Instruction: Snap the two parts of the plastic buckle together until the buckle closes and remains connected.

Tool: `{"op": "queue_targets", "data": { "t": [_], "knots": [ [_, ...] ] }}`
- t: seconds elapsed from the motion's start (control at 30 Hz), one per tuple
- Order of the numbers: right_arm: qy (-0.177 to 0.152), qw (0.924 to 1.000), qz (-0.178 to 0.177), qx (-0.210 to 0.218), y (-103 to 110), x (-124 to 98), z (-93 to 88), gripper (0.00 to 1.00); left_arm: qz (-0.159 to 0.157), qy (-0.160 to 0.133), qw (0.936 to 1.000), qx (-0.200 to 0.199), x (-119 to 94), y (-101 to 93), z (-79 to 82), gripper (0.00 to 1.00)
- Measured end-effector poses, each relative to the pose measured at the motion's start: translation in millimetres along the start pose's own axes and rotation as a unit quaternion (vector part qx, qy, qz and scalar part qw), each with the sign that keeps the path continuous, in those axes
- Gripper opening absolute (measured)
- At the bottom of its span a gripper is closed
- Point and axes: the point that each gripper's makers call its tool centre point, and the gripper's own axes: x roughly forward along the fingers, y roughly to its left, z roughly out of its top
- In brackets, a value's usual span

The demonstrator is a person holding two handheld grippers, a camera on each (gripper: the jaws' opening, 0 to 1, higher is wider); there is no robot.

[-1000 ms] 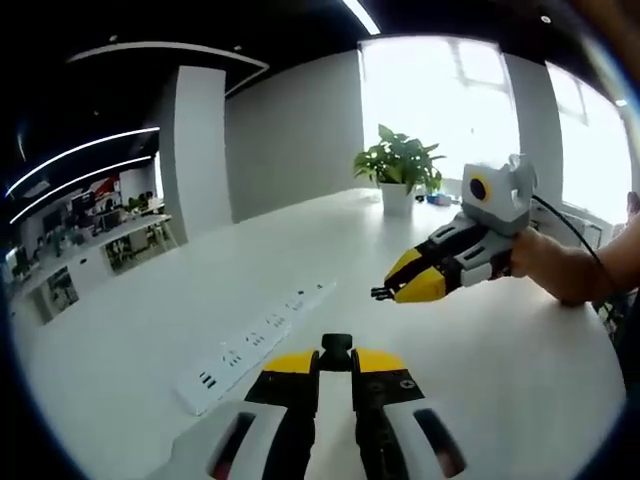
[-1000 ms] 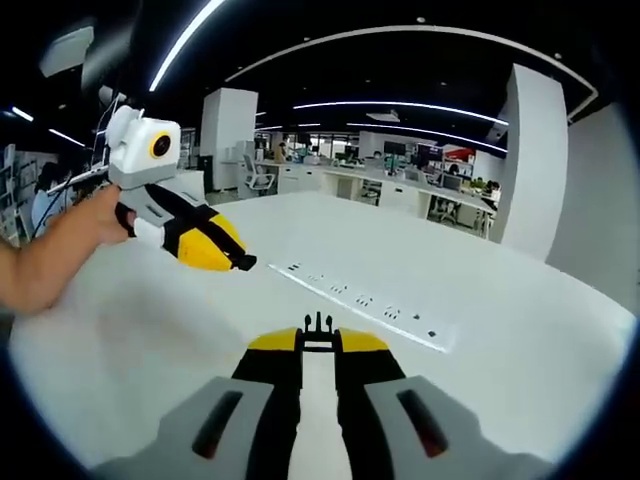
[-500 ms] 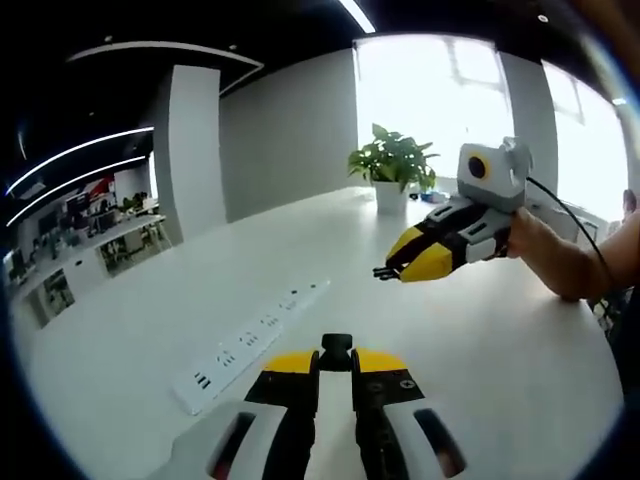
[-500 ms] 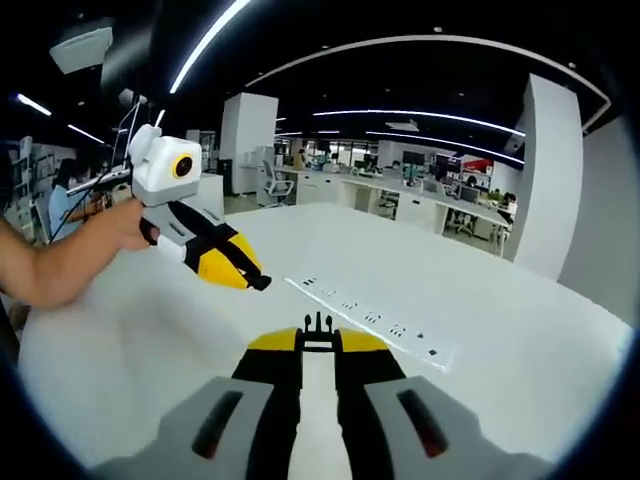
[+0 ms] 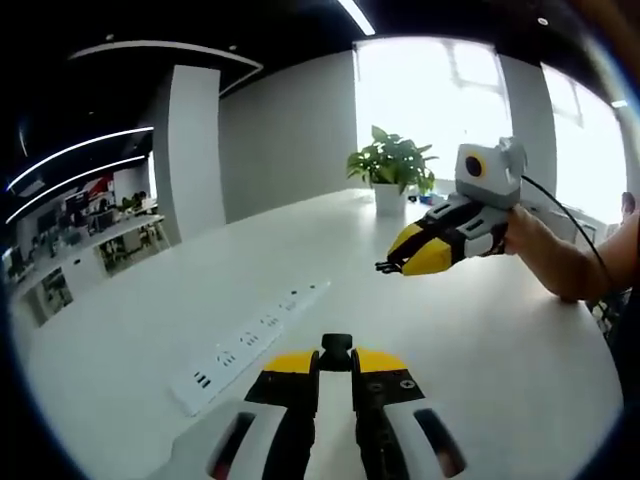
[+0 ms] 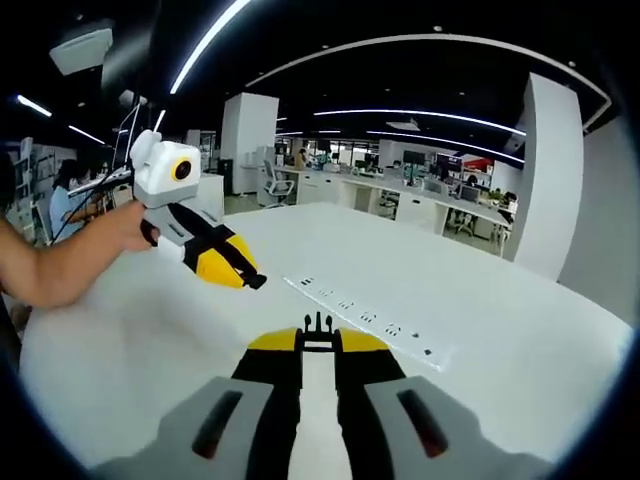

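Open-plan office: desk rows (image 6: 420,200), ceiling light strips (image 6: 400,108).

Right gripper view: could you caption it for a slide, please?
Both grippers hold buckle halves apart above the white table.

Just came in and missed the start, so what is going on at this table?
A person holds a gripper in each hand above a white table. The left gripper is shut on the socket half of the buckle; the right gripper is shut on the pronged half. The halves are apart, not yet snapped together. A power strip lies on the table.
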Motion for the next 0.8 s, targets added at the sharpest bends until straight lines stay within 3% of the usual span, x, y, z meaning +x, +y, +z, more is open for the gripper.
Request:
{"op": "queue_targets", "data": {
  "t": [0.43, 0.8],
  "knots": [
    [0.006, 0.9999, 0.008, -0.005, 8, 3, -8.2, 0.11, -0.016, 0.006, 0.9998, 0.011, 5, -8.7, -5.6, 0.11],
    [-0.003, 0.9999, 0.010, -0.004, 10, -3, 1.0, 0.11, -0.028, 0.019, 0.9992, 0.022, 10, -21.8, -8.7, 0.10]
  ]
}}
